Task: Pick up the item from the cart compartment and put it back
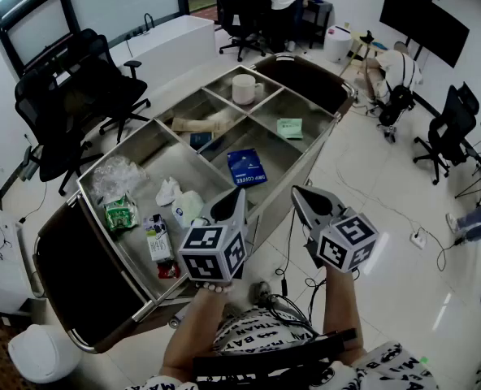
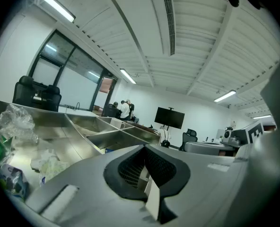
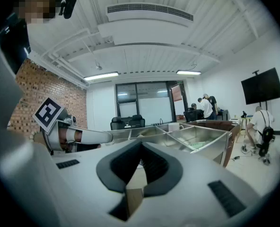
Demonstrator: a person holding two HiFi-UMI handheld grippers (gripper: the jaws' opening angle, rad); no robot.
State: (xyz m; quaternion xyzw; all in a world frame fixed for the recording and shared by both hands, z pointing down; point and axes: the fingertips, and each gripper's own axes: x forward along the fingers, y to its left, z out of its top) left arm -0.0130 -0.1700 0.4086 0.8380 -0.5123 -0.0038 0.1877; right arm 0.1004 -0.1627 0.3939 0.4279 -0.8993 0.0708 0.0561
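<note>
Both grippers wait near the cart's front edge, nothing picked up yet.

The left gripper [image 1: 231, 197] and right gripper [image 1: 302, 194] are both closed tight and empty, above the cart [image 1: 163, 157]. Best to open one wide and come steeply down over a single item. The milk carton [image 1: 156, 237] and green packet [image 1: 120, 213] lie nearest, the blue box [image 1: 246, 167] farther off. I cannot tell which item is meant.

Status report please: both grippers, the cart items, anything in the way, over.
Left gripper shut, empty; right gripper shut, empty. Both hover at the cart near side, nothing picked. Blue packet lies flat in a middle compartment. Nothing over it.
</note>
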